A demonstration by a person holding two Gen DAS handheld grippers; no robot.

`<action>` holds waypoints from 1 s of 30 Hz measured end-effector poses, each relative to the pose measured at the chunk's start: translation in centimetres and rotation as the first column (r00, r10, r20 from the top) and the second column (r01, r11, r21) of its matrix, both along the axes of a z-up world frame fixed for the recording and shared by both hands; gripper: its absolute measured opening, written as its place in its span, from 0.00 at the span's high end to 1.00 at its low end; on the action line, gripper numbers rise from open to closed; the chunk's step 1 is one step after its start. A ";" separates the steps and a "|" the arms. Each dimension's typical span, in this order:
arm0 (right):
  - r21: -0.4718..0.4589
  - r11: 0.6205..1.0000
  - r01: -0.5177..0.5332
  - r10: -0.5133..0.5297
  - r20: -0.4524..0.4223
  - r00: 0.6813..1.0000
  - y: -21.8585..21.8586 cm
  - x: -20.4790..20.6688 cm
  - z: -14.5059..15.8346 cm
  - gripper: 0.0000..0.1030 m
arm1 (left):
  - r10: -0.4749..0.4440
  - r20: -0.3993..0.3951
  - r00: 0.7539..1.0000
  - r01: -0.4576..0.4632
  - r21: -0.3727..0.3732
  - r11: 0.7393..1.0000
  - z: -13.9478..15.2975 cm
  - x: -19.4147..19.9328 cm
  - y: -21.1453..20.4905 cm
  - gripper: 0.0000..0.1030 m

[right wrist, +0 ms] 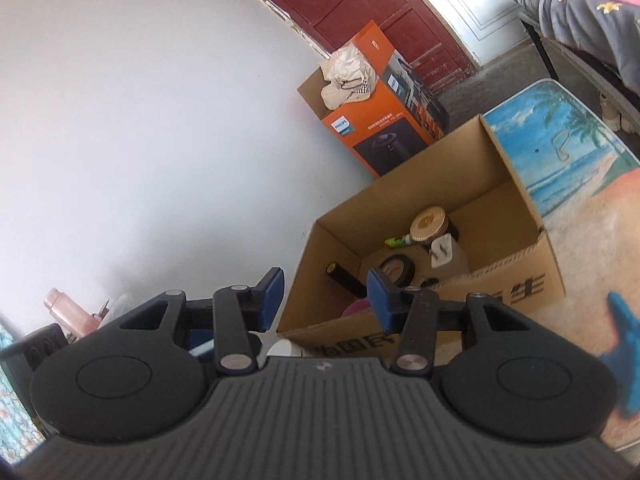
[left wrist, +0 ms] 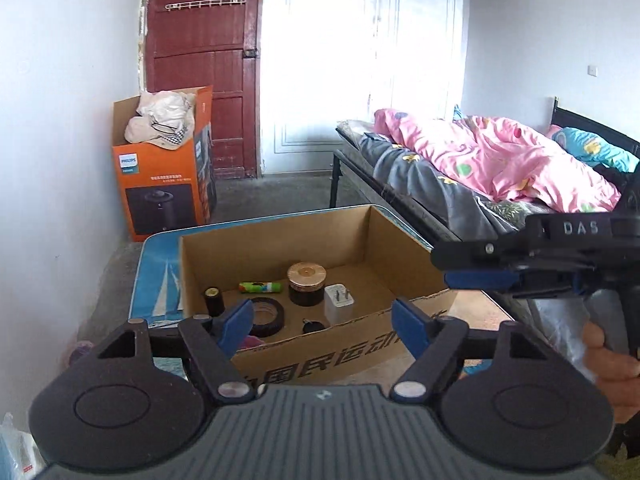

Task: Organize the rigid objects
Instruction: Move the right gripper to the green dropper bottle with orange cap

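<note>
Brown corrugated cardboard box [left wrist: 304,352] sits on our beach-print table [right wrist: 560,140], holding a gold-lidded dark jar [left wrist: 306,283], white plug adapter [left wrist: 339,300], green tube [left wrist: 261,287], black tape ring [left wrist: 267,315] and small black bottle [left wrist: 213,300]. Our left gripper [left wrist: 323,317] hangs before it, jaws apart and empty; our right gripper [right wrist: 326,300] likewise stands parted, holding nothing.

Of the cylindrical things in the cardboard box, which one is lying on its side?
The green patterned tube, lying flat near the back wall. The small black bottle and the dark jar with the gold lid both stand upright.
</note>
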State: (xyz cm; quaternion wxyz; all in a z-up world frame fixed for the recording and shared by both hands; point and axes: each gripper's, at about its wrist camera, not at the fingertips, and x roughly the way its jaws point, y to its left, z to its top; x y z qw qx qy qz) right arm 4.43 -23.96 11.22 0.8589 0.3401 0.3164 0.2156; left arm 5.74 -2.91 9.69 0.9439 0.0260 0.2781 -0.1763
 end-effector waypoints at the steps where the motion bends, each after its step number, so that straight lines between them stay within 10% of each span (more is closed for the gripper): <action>1: 0.000 1.000 -0.013 0.013 -0.014 1.000 0.9 -0.1 -0.4 0.56 | 0.012 -0.001 1.000 -0.012 -0.012 1.000 0.0 -0.3 0.7 0.25; 15: -0.200 0.965 -0.170 0.151 -0.107 0.983 10.9 2.6 -3.9 0.56 | 0.058 -0.115 0.992 -0.054 0.034 0.998 -6.9 -1.6 4.1 0.27; 30: -0.439 0.845 -0.305 0.313 -0.056 0.948 15.9 4.8 -4.2 0.77 | 0.067 -0.121 0.990 -0.047 0.160 0.986 -12.5 0.2 0.3 0.63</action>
